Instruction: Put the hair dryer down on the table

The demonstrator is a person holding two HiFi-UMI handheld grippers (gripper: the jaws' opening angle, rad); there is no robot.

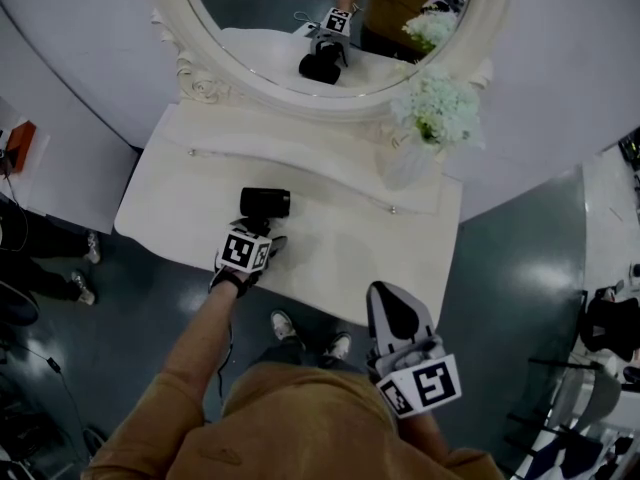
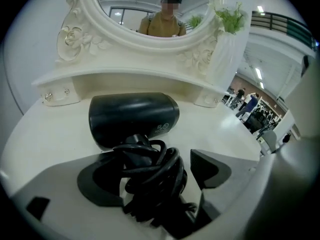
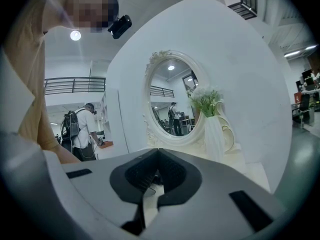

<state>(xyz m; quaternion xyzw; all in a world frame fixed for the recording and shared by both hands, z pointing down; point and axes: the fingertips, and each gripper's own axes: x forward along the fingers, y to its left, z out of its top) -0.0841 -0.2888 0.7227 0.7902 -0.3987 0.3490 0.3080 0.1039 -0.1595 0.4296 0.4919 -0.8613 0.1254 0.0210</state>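
Observation:
A black hair dryer [image 1: 265, 203] lies on its side on the white dressing table [image 1: 340, 243], barrel toward the mirror. In the left gripper view its barrel [image 2: 132, 116] rests on the tabletop, and its handle, wrapped in black cord [image 2: 152, 176], sits between the jaws. My left gripper [image 1: 266, 231] [image 2: 155, 176] is open around that handle, with a gap showing at the right pad [image 2: 210, 169]. My right gripper [image 1: 386, 296] [image 3: 159, 156] is shut on nothing, held off the table's near right corner above the floor.
An oval white mirror [image 1: 330, 28] stands at the back of the table. A white vase of pale flowers [image 1: 435, 118] [image 2: 225, 49] [image 3: 215, 129] stands at the back right. The table's front edge [image 1: 300, 288] runs just behind my left gripper. People stand off to the left.

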